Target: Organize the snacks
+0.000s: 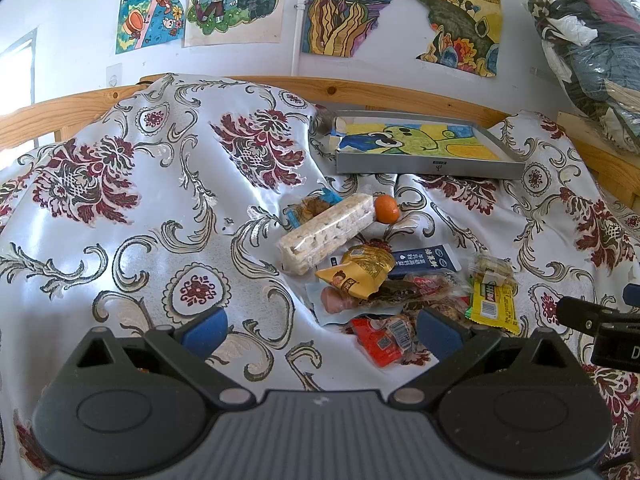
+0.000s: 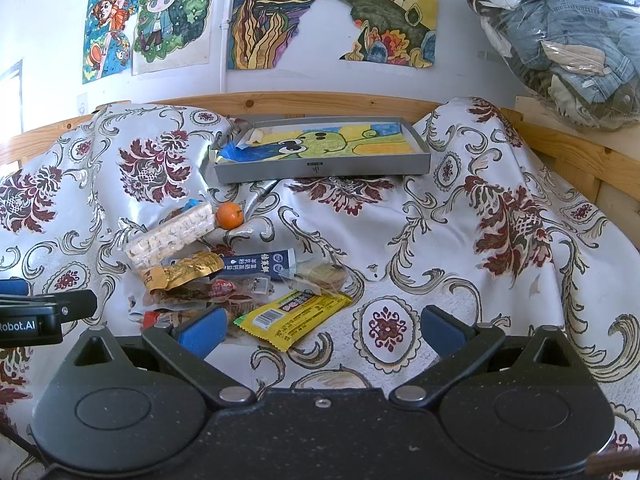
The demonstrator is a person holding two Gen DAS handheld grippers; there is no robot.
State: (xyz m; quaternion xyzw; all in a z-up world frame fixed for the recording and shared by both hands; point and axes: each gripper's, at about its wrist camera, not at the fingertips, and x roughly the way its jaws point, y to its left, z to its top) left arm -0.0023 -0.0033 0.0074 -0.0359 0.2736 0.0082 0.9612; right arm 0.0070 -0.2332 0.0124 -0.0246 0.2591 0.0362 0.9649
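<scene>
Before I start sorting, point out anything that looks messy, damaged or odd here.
The snacks lie in a loose, overlapping heap on the rumpled cloth, none in the grey tray. The rice cracker pack lies across other wrappers, touching the orange. A wall drawing looks torn.

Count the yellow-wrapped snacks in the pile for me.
2: a golden-yellow packet mid-pile below the rice cracker bar, and a bright yellow bar at the pile's near right edge. Others may be buried.

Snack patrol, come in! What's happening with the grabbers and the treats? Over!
Left gripper open, empty. Right gripper open, empty. Snack pile loose on the cloth; gray tray beyond it holds no snacks. Path clear.
</scene>
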